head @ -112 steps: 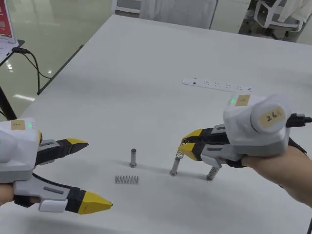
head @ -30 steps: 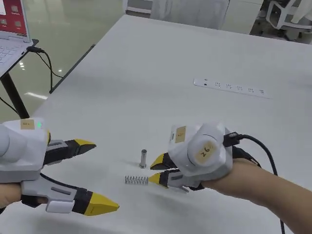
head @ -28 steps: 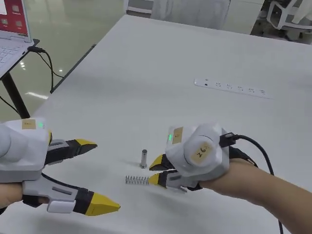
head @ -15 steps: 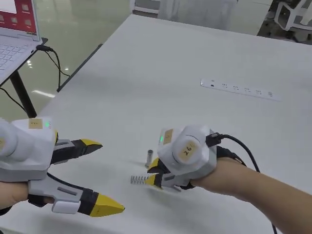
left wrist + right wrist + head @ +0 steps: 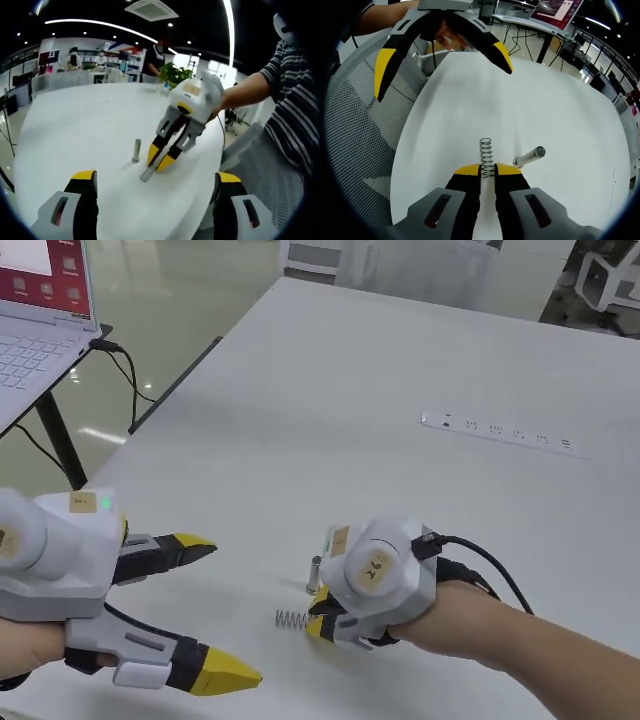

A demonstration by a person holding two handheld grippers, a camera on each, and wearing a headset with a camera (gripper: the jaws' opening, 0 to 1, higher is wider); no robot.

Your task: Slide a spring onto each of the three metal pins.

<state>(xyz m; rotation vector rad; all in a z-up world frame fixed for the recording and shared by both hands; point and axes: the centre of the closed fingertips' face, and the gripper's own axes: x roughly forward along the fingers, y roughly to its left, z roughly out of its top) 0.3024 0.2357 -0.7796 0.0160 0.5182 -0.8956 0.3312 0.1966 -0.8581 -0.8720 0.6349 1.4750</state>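
A small loose spring (image 5: 290, 619) lies flat on the white table (image 5: 330, 410). My right gripper (image 5: 320, 616) is down at its right end. In the right gripper view the yellow jaws (image 5: 488, 170) are nearly together, pinching the near end of the spring (image 5: 486, 150). One bare metal pin (image 5: 314, 573) stands just behind the spring and beside the jaws (image 5: 530, 156). My left gripper (image 5: 220, 610) hovers wide open to the left, holding nothing, facing the right gripper (image 5: 162, 157), the spring (image 5: 147, 174) and the pin (image 5: 136, 150). The right hand hides the table behind it.
A white power strip (image 5: 495, 430) lies at the far right of the table. A laptop (image 5: 35, 310) sits on a side stand to the left, with a cable (image 5: 125, 365) trailing off it. A grey mesh chair (image 5: 360, 130) stands at the table's near edge.
My right gripper has come left from the two pins at the right, down to the loose spring, and its jaws have narrowed onto the spring's end. The left gripper stays open.
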